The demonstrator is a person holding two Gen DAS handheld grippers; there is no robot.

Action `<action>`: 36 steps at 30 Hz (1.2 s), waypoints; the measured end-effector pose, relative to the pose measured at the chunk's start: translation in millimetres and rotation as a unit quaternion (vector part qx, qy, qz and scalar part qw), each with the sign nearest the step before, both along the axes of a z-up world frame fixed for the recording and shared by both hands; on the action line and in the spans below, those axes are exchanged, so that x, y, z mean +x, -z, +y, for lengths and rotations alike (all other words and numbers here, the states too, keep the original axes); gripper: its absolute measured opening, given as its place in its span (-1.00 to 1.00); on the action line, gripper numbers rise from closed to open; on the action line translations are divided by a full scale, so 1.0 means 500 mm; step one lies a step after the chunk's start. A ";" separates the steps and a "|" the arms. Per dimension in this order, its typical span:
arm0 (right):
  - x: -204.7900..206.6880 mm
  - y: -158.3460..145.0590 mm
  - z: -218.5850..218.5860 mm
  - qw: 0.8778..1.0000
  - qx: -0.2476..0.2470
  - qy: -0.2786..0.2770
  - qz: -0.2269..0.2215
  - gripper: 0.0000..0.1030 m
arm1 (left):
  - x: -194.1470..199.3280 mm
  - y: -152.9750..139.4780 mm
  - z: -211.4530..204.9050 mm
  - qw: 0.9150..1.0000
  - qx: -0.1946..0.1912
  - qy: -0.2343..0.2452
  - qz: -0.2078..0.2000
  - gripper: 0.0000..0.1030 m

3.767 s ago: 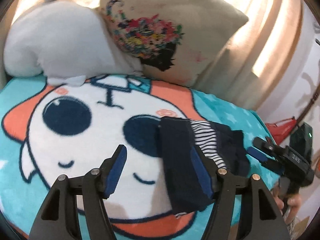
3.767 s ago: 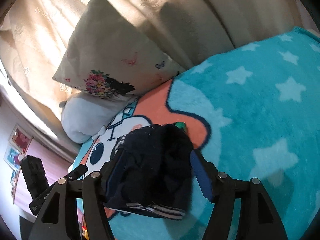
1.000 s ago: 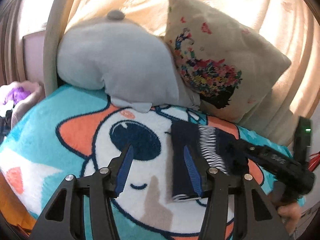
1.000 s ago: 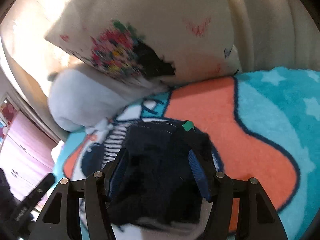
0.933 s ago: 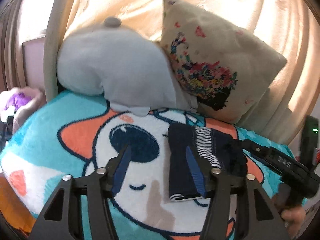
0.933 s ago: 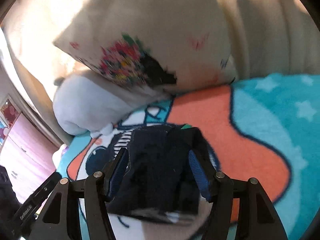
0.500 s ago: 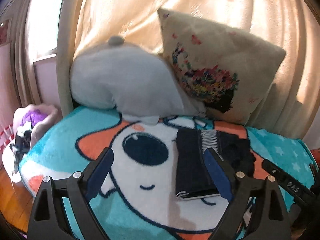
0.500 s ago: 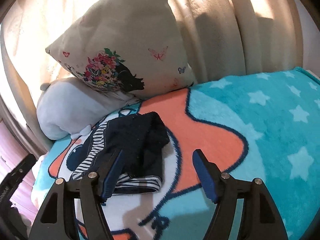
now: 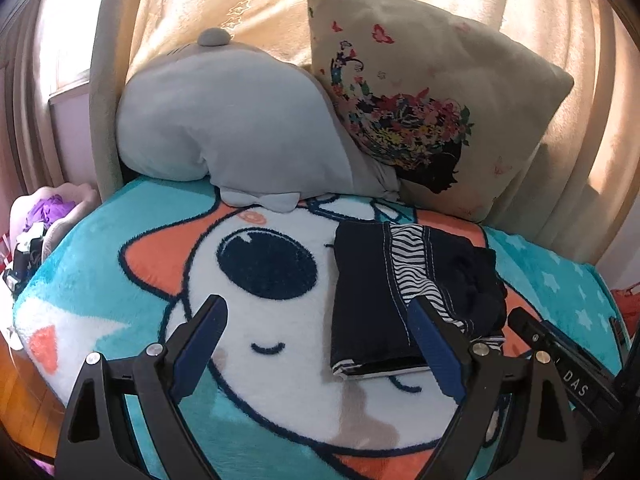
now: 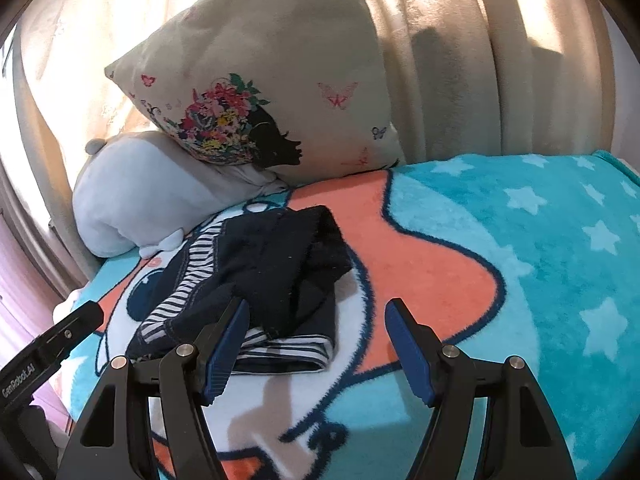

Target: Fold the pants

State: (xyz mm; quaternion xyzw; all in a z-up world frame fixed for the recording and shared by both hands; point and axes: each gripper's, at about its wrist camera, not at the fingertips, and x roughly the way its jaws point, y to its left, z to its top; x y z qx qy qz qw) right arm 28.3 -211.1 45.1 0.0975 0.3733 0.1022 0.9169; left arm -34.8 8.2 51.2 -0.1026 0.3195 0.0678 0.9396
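Observation:
The dark navy pants (image 9: 372, 296) with a striped lining lie folded in a compact bundle on the cartoon blanket (image 9: 280, 392). In the right wrist view the pants (image 10: 272, 268) lie just ahead and left of the jaws. My left gripper (image 9: 318, 344) is open and empty, held above the blanket in front of the bundle. My right gripper (image 10: 318, 340) is open and empty, held back from the bundle's near edge. The right gripper's body (image 9: 560, 368) shows at the lower right of the left wrist view.
A grey plush pillow (image 9: 224, 120) and a beige floral cushion (image 9: 420, 100) lean against the curtain at the bed's far side. The turquoise star-patterned part of the blanket (image 10: 540, 248) spreads to the right. The bed's left edge drops to a wooden floor (image 9: 16, 400).
Both grippers have opened wider and pulled back from the pants. The right gripper has let go of the bundle, which now lies still on the blanket.

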 end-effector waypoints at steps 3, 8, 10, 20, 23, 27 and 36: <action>0.000 -0.005 -0.004 1.000 -0.003 0.008 -0.010 0.45 | 0.001 0.004 -0.002 1.000 0.000 -0.001 0.002 0.77; 0.044 -0.006 0.036 0.999 -0.029 -0.018 -0.008 0.51 | 0.003 0.009 0.000 1.000 -0.007 -0.012 0.013 0.77; 0.058 0.014 0.054 0.998 -0.049 -0.030 0.018 0.50 | -0.003 0.002 -0.004 1.000 -0.002 -0.015 0.006 0.77; -0.005 -0.007 -0.004 1.000 -0.018 0.005 -0.009 0.51 | -0.045 -0.035 -0.046 0.997 0.047 -0.031 -0.056 0.77; -0.019 -0.018 -0.010 1.000 -0.018 0.009 -0.023 0.51 | -0.070 -0.059 -0.057 0.993 0.060 -0.039 -0.089 0.87; -0.030 -0.024 -0.003 0.999 -0.025 0.004 -0.030 0.52 | -0.085 -0.076 -0.064 0.992 0.061 -0.047 -0.098 0.97; -0.040 -0.016 0.015 0.998 -0.047 -0.007 -0.029 0.53 | -0.070 -0.052 -0.080 0.995 0.079 -0.049 -0.039 0.97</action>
